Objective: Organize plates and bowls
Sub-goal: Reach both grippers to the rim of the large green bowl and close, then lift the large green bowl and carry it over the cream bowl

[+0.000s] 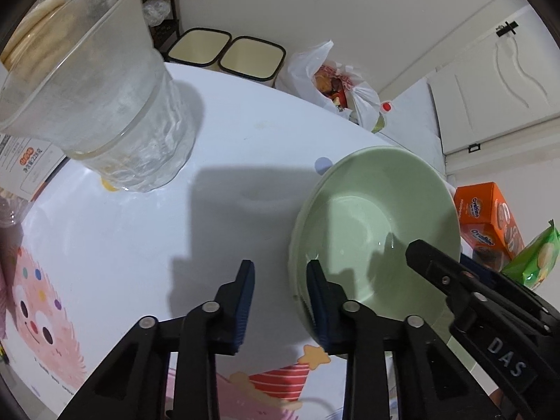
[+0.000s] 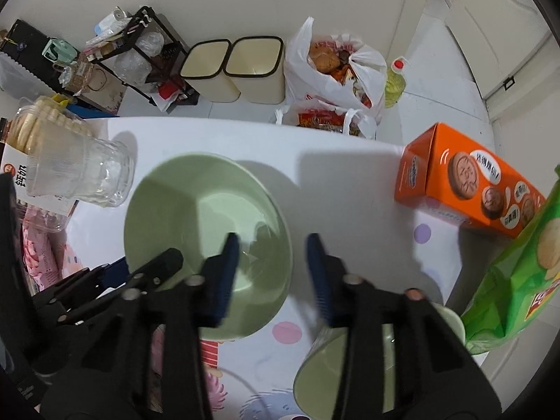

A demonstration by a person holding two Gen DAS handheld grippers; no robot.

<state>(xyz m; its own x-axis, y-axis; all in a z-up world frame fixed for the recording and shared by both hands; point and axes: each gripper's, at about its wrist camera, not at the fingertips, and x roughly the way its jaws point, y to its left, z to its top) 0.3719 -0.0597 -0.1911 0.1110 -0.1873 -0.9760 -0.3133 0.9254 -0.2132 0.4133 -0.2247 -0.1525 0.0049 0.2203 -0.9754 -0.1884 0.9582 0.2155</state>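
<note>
Both tongs straddle opposite rims of the green bowl [image 2: 206, 217] on the desk [image 1: 245, 133]: left tongs [image 1: 280, 280] and right tongs [image 2: 273, 245] narrowed but not pinching, evidently for a two-handed lift.

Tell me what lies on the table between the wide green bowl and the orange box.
Nothing: in the right wrist view the table between wide green bowl and orange box is bare, only shadow and a printed lilac dot.
</note>
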